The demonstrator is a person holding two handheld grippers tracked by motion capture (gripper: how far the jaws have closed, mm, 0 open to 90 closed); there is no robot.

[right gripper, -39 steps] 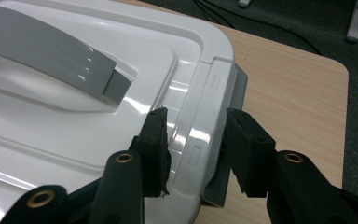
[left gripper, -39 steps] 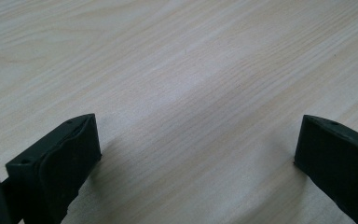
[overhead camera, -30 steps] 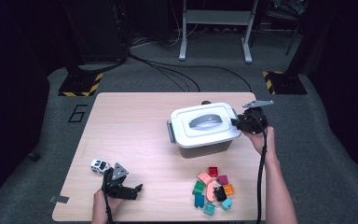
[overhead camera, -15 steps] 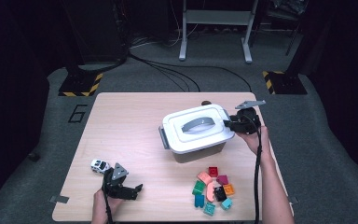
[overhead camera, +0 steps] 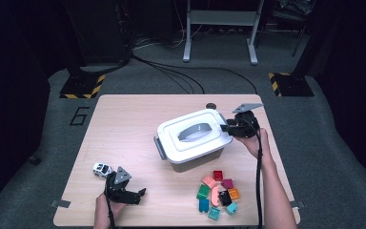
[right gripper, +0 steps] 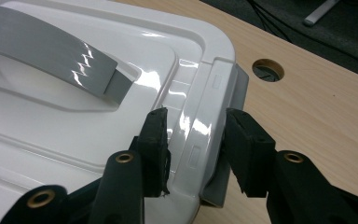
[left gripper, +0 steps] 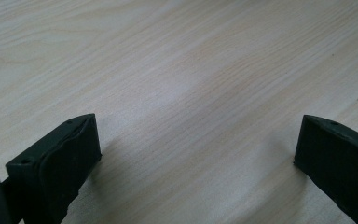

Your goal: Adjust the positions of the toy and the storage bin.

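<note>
The white box sits in the middle of the frame, a bit right. Its long side runs from lower left to upper right, and its lid is on, so what is inside cannot be seen. The right gripper pinches the lid's end edge. The left gripper, at the lower left, is wide open and holds nothing.

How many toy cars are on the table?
1. A small white toy car sits near the table's front left corner, just left of the left hand-held gripper. Others could be hidden inside the closed white box.
</note>
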